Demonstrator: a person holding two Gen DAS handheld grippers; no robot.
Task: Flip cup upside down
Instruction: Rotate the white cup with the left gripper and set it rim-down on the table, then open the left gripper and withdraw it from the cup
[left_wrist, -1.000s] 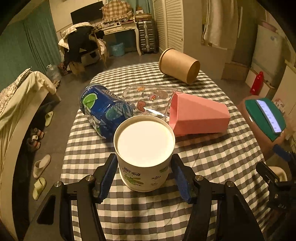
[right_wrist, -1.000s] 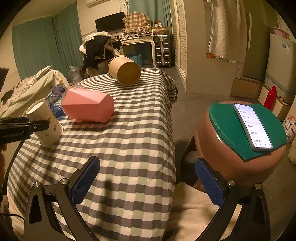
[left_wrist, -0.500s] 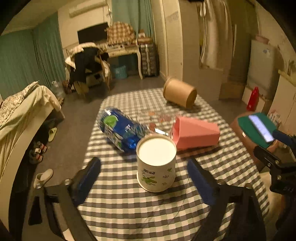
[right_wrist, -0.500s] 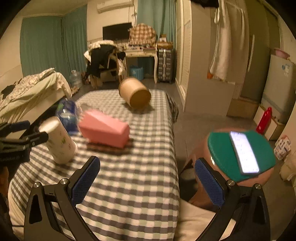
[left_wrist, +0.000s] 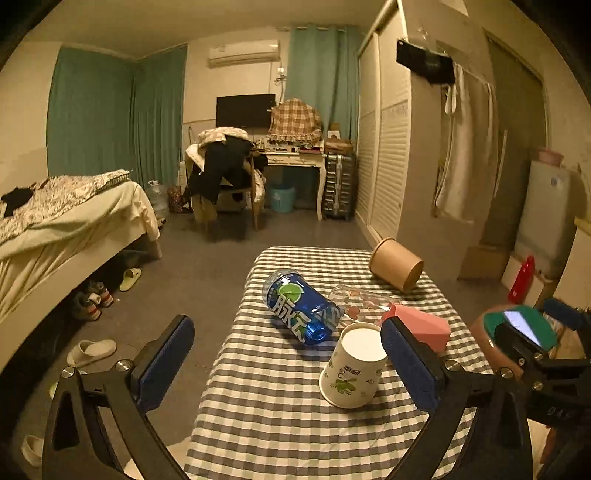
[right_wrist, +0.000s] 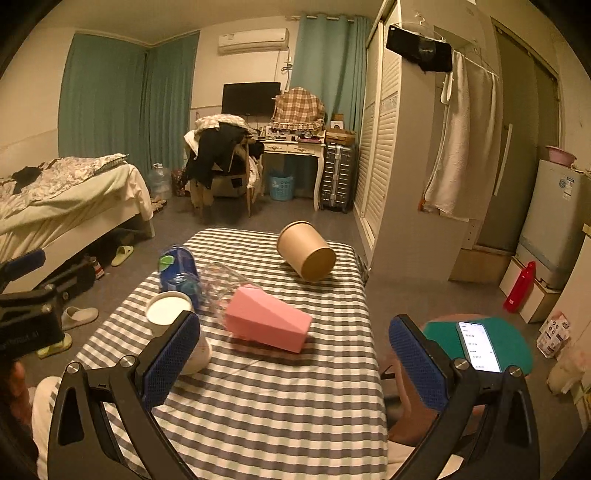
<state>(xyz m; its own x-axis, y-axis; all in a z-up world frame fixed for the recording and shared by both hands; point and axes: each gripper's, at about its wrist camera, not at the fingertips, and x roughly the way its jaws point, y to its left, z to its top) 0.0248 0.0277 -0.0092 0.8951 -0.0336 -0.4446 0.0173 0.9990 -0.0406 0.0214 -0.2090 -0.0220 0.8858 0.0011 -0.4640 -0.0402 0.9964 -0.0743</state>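
White paper cup (left_wrist: 352, 367) with its green print is sitting mouth-down on the checked bench (left_wrist: 280, 424), flat base facing up, so by the look of it the flip is already done and the wide rim is giving it a steady footing. You are holding your left gripper (left_wrist: 291, 363) spread wide and empty, back from the cup, its right pad just overlapping the cup's edge in the left wrist view; nothing is between the jaws. Your right gripper (right_wrist: 295, 363) is likewise gaping and holding nothing, hovering over the near end of the bench, probably only keeping out of the way.

Just behind the cup, a blue drink bottle (left_wrist: 301, 308) is lying on its side, with a clear printed glass (left_wrist: 360, 301) also tipped over beside it, and a pink wedge-shaped box (left_wrist: 421, 326) is resting close to the cup's right. Farther off, a brown paper tub (left_wrist: 397, 264) is lying on its side near the far edge. A phone (right_wrist: 478, 345) is resting on a green-topped stool (right_wrist: 513, 343) beside the bench.
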